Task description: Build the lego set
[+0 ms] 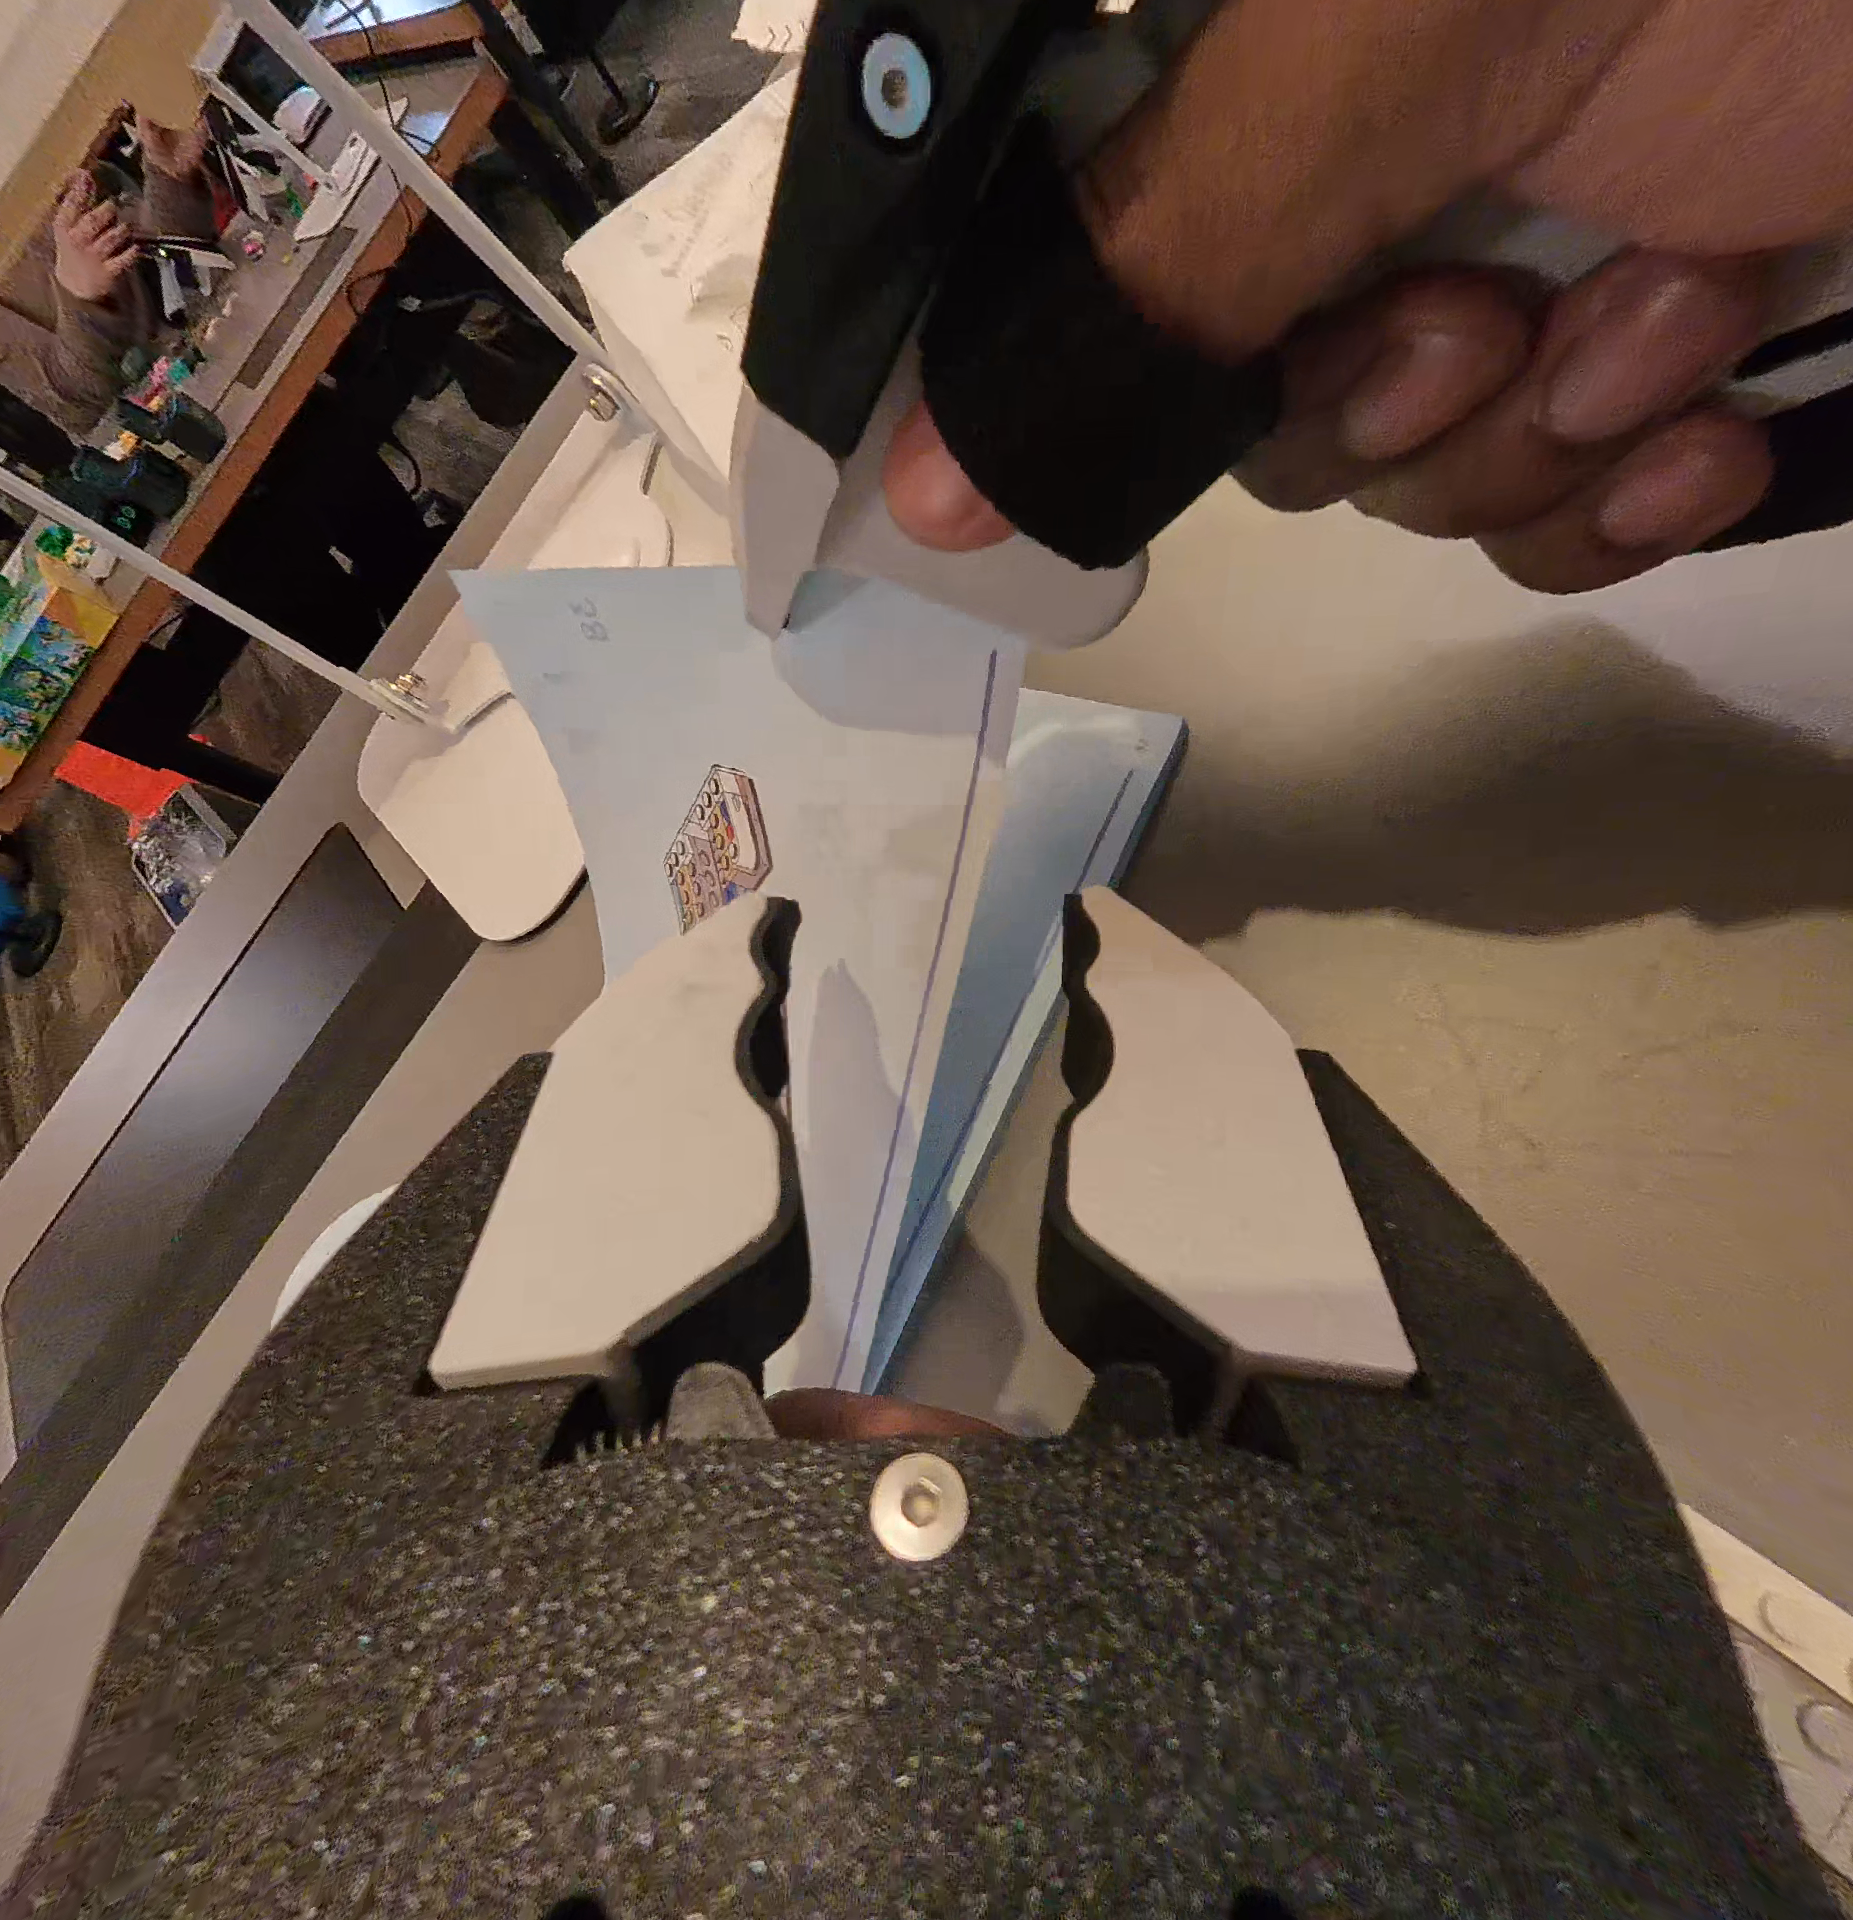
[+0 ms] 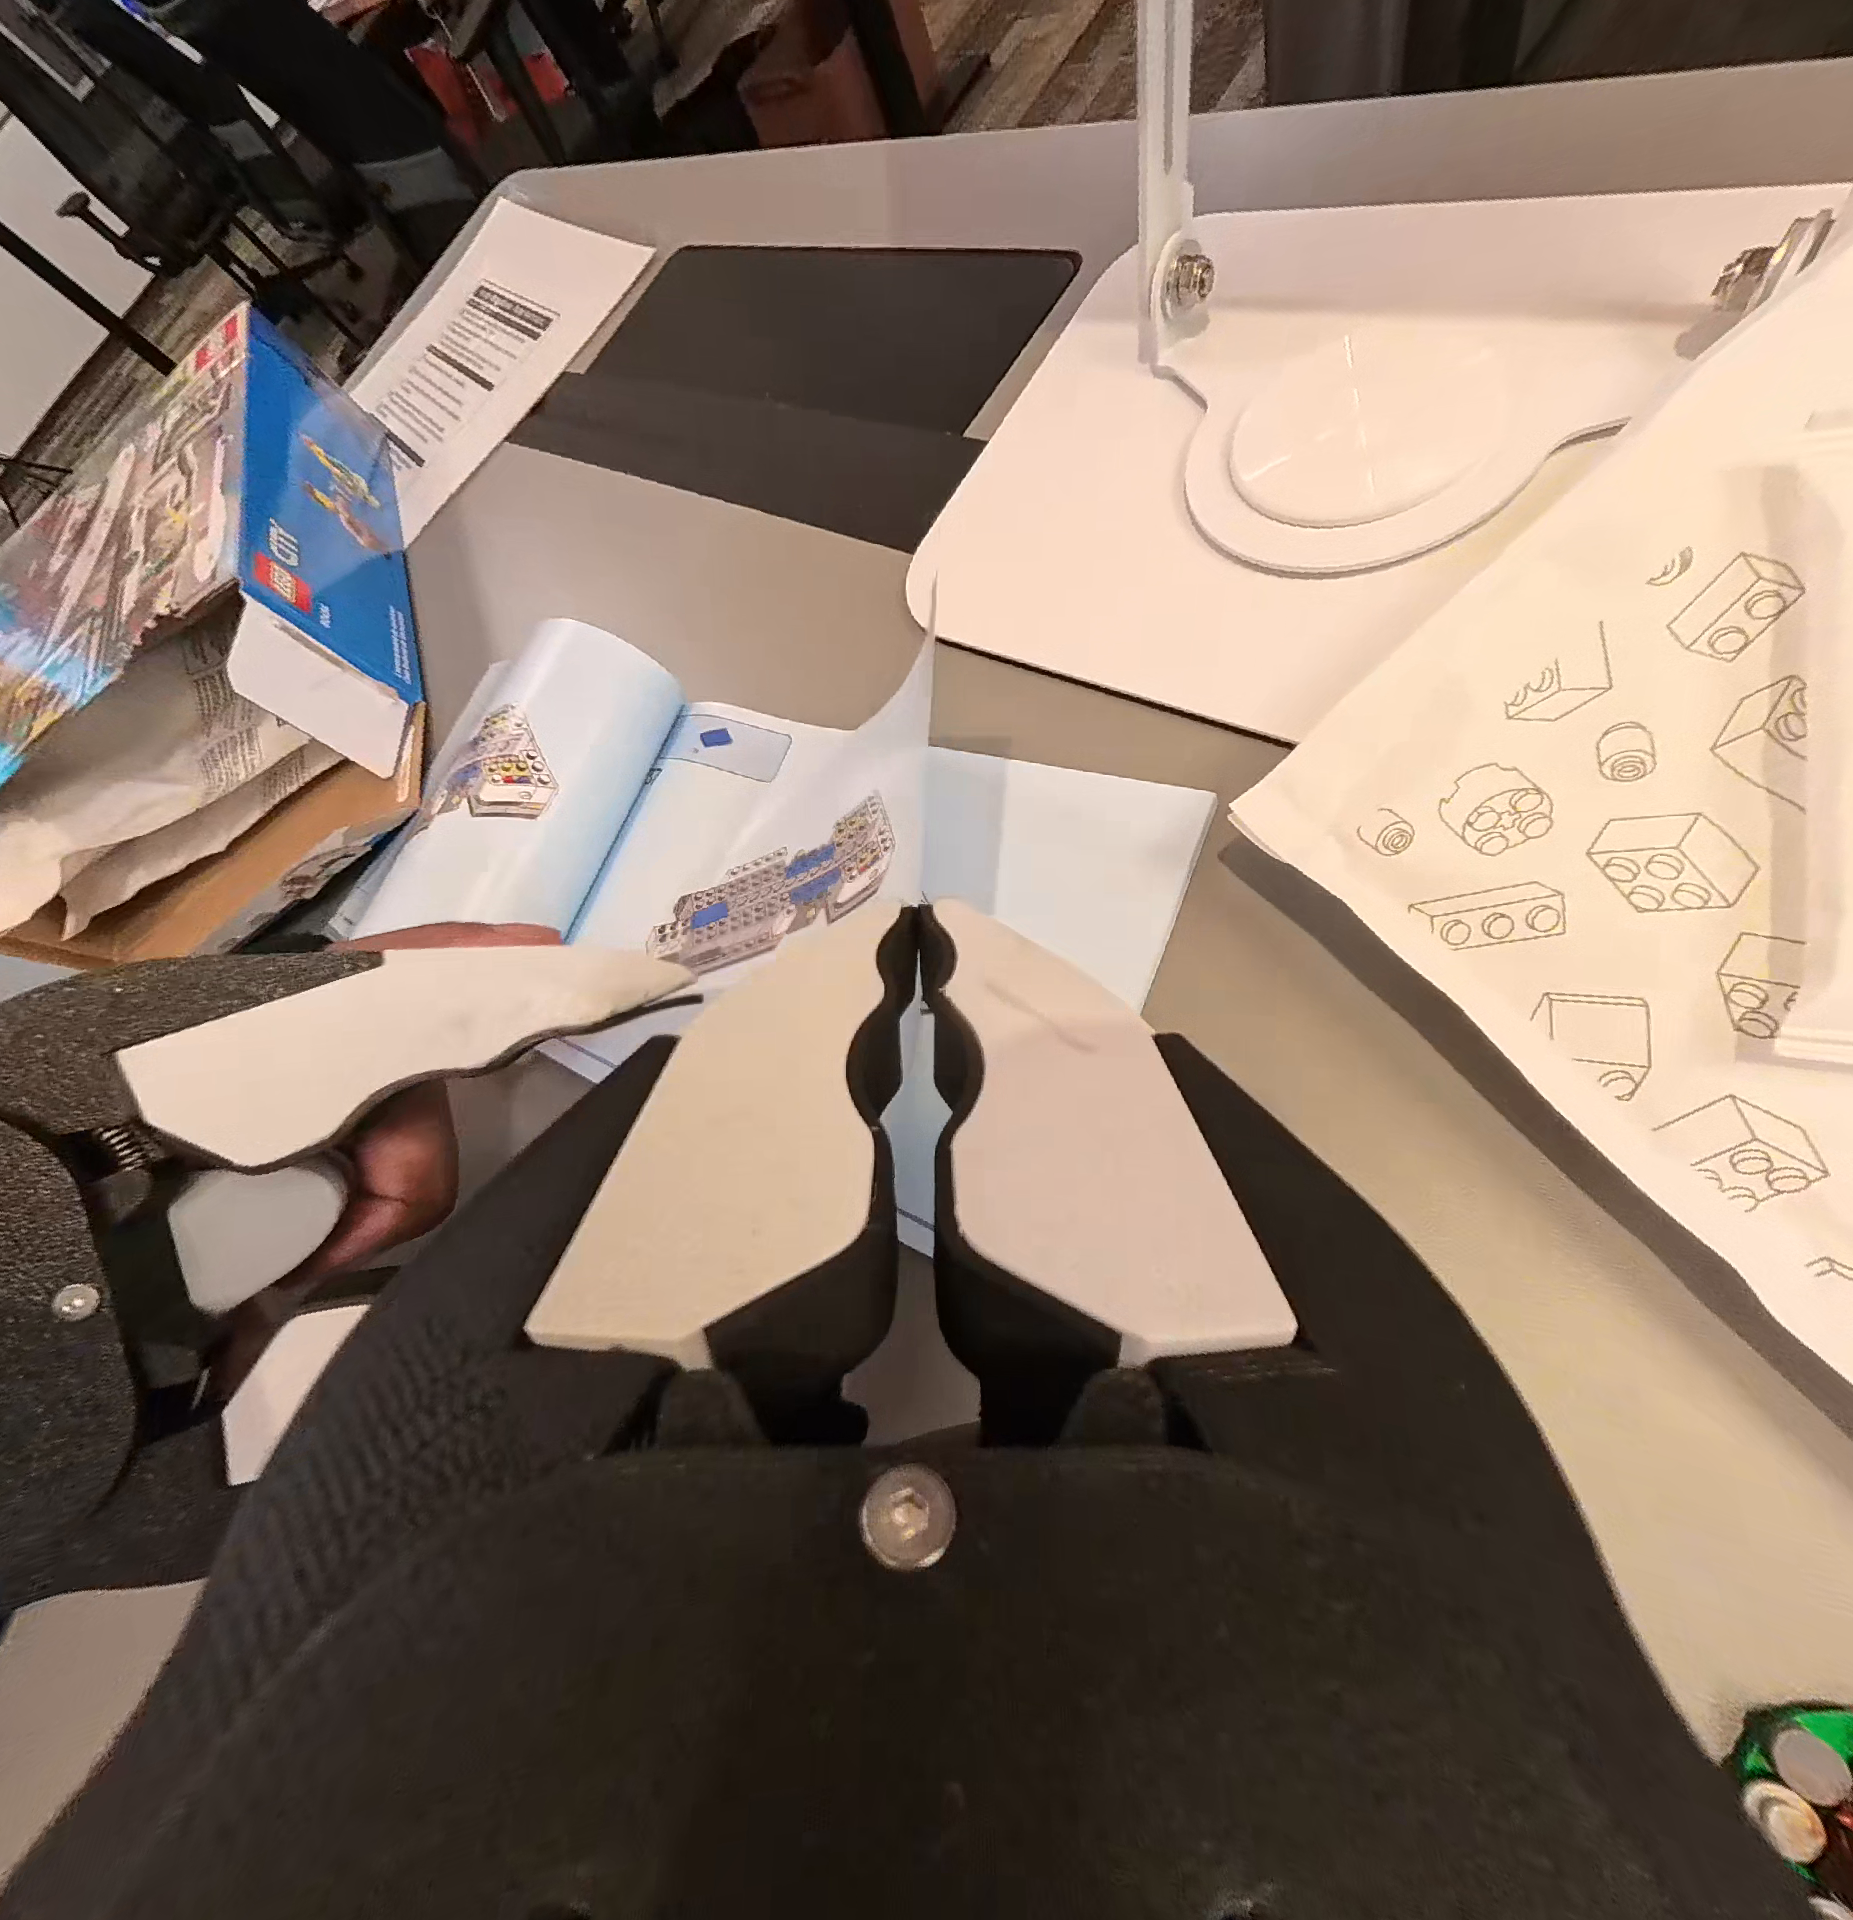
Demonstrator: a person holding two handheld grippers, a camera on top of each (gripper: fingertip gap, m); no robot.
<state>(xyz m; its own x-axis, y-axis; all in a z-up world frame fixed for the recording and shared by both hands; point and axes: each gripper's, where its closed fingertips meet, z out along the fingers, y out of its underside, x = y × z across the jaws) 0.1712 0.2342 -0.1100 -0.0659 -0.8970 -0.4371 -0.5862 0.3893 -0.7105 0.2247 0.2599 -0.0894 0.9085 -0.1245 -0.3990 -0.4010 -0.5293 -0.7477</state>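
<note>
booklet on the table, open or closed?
Open. The instruction booklet lies spread on the table, and the right gripper pinches one page lifted upright.

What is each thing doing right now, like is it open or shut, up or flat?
Booklet: open, lying on the table.
Page: lifted, standing up from the booklet.
Right gripper: shut, pinching the page's edge.
Left gripper: open, with the lifted page between its fingers, not squeezed.
Blue box: end flap open, lying tilted on papers.
White bag: lying flat.
</note>
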